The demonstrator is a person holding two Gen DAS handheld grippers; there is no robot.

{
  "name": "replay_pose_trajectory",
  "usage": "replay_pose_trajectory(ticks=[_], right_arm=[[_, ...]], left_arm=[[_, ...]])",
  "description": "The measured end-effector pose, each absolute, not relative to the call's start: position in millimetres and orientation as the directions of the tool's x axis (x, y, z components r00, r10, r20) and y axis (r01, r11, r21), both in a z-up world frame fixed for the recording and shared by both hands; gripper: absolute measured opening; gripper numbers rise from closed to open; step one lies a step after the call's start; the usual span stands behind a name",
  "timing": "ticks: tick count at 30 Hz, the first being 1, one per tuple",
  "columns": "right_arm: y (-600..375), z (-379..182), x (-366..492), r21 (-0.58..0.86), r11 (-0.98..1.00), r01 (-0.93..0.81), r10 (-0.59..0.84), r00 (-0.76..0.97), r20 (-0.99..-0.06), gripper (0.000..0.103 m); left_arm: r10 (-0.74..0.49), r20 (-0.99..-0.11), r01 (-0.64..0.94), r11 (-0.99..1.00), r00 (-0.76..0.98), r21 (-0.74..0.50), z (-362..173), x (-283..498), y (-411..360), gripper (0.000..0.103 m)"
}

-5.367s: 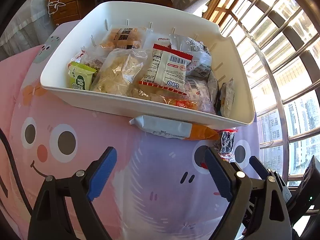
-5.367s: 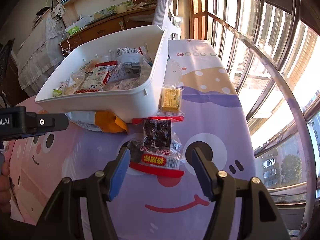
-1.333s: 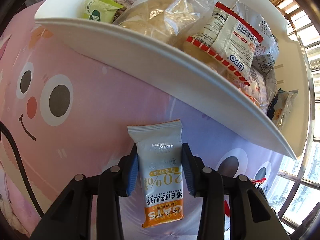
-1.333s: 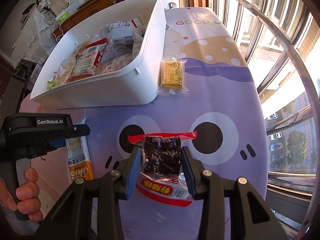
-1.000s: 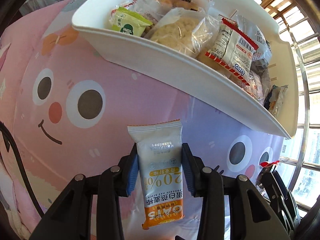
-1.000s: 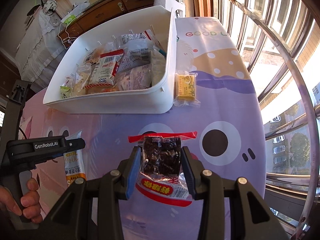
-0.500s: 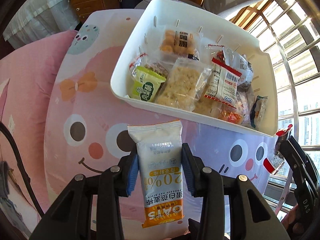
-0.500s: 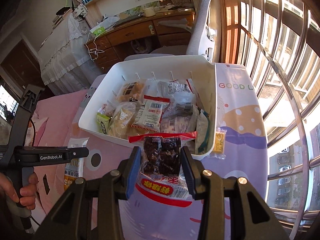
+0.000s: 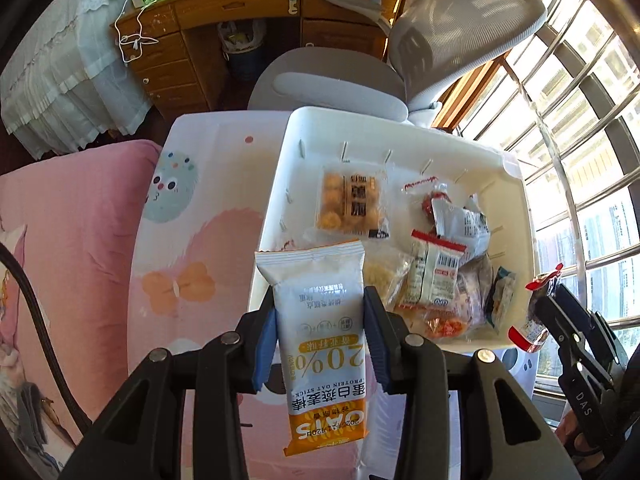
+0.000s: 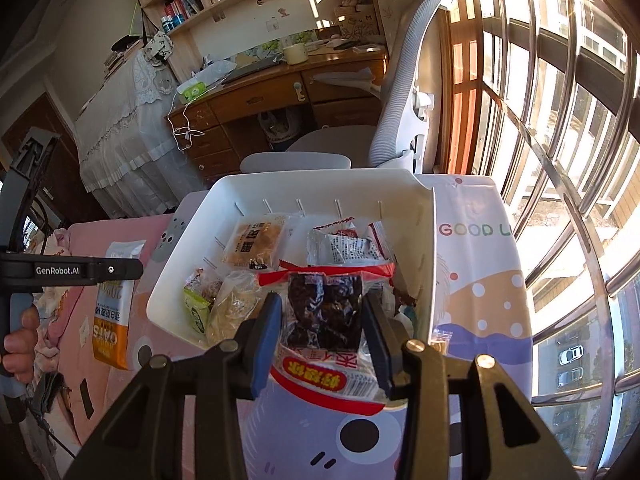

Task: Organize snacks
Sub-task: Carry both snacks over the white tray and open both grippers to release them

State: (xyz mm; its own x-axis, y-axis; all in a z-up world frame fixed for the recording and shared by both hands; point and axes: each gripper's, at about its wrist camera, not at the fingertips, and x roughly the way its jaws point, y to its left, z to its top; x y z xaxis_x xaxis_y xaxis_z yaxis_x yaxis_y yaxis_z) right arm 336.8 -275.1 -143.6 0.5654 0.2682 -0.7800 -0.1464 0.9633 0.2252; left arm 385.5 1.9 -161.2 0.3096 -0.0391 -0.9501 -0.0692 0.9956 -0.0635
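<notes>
My left gripper (image 9: 319, 328) is shut on a white and orange oat bar packet (image 9: 324, 344), held in the air at the near left edge of the white bin (image 9: 276, 208). The packet also shows in the right wrist view (image 10: 112, 304). My right gripper (image 10: 322, 328) is shut on a clear, red-trimmed packet of dark dried fruit (image 10: 324, 312), held over the near rim of the bin (image 10: 424, 240). The bin holds several snack packets, among them a biscuit pack (image 9: 352, 200) and a red and white sachet (image 9: 436, 272).
The bin stands on a table with a pink and purple cartoon cloth (image 9: 188, 240). A small yellow snack (image 10: 440, 344) lies on the cloth right of the bin. A grey office chair (image 9: 440, 40) and a wooden desk (image 9: 240, 8) stand behind. Window bars (image 10: 560, 160) run along the right.
Both grippers have risen and tilted up with their packets still held. The bin now lies lower in both views, and the room behind has come into sight.
</notes>
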Motion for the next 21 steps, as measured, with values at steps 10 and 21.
replay_pose_trajectory(ticks=[10, 21], right_arm=[[-282.2, -154.1, 348.5, 0.236, 0.964, -0.123, 0.264, 0.558, -0.787, 0.043], [-302.5, -155.8, 341.2, 0.225, 0.971, -0.081, 0.231, 0.554, -0.8, 0.047]], left_arm=[[-0.05, -0.937, -0.037, 0.997, 0.346, -0.067, -164.7, 421.4, -14.4, 0.042], [-0.111, -0.943, 0.036, 0.994, 0.315, -0.105, -169.3, 410.3, -44.1, 0.063]])
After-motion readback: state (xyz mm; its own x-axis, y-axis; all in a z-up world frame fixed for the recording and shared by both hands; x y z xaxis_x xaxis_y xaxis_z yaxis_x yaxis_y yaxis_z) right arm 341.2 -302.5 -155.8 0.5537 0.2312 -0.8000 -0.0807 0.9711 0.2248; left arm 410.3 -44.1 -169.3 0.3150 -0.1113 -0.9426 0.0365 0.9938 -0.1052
